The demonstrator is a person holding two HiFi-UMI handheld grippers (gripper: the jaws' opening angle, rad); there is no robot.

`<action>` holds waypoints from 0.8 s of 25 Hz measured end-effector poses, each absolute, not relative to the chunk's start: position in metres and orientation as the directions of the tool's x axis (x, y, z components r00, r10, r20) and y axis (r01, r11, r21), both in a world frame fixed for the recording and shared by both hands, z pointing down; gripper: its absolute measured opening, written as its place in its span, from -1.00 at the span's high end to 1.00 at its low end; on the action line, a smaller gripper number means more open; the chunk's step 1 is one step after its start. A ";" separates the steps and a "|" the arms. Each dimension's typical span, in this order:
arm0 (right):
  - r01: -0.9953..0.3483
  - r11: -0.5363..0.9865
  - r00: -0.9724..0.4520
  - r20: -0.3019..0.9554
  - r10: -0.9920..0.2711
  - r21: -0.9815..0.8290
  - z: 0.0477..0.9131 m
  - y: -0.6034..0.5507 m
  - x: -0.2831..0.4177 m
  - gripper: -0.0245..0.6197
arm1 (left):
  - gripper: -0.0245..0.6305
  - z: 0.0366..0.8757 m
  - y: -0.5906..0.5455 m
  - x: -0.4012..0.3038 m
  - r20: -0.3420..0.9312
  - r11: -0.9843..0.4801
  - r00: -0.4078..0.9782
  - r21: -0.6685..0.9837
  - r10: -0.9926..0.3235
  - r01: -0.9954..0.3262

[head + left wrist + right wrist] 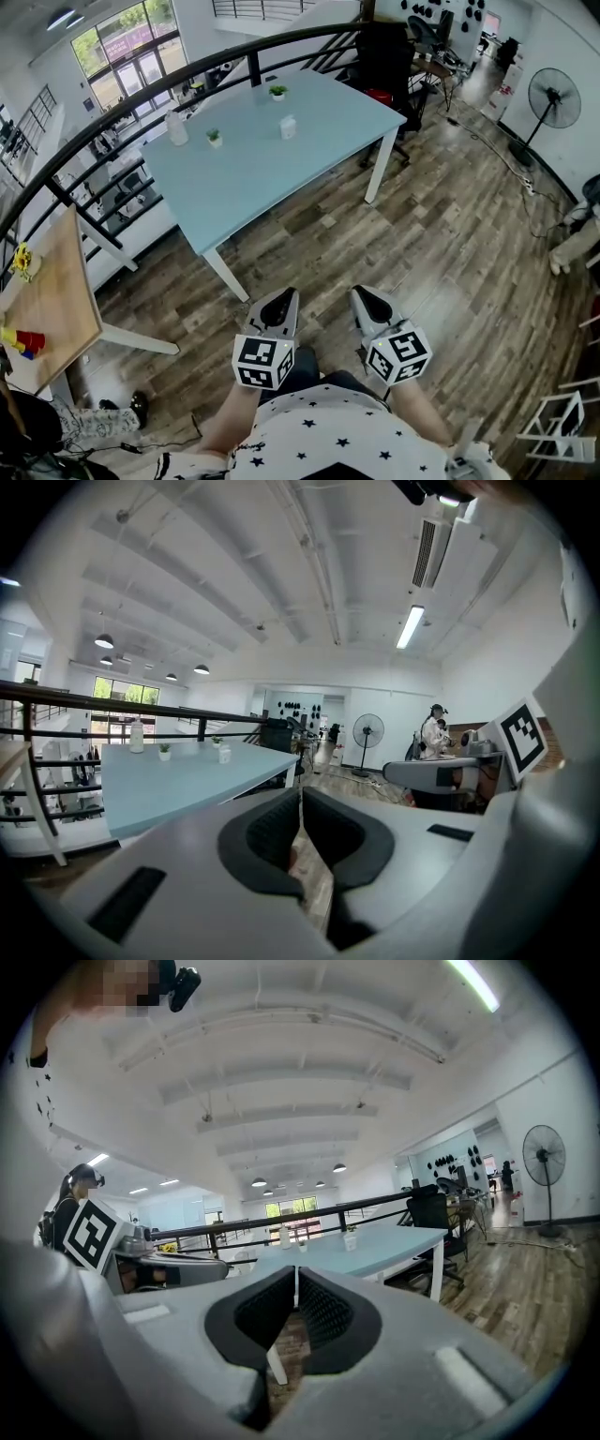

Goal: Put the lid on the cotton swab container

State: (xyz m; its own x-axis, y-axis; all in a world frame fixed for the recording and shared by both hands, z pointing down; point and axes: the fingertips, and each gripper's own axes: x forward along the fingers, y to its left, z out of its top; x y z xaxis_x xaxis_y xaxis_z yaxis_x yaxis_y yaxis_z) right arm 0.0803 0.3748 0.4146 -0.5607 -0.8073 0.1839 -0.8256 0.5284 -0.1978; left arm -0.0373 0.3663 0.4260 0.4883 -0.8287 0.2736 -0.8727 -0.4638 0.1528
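While the left tool (279, 305) and right tool (370, 302) sit closed on nothing, the task looks unstarted.
What seems the cotton swab container (288, 127) stands well apart on the counter (244, 183); its lid is too small to tell.

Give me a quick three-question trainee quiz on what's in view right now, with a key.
1. True or false: the left tool and the right tool both have their jaws shut with nothing between them.
2. Where is the blue table relative to the tools? A) directly beneath them B) ahead, across a stretch of wood floor C) behind the person
3. How many potted plants stand on that table?

Key: 1 true; 2 B; 3 two.
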 end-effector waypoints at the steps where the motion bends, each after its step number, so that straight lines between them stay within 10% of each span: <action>1: -0.824 0.531 -0.563 0.193 -0.803 -0.195 0.416 0.375 0.080 0.88 | 0.91 0.426 0.366 -0.037 0.274 -0.463 0.487 0.152 -0.829 -0.873; 20: -0.826 0.533 -0.564 0.238 -0.791 -0.185 0.437 0.294 0.081 0.48 | 0.37 0.437 0.291 -0.032 0.286 -0.493 0.511 0.139 -0.810 -0.859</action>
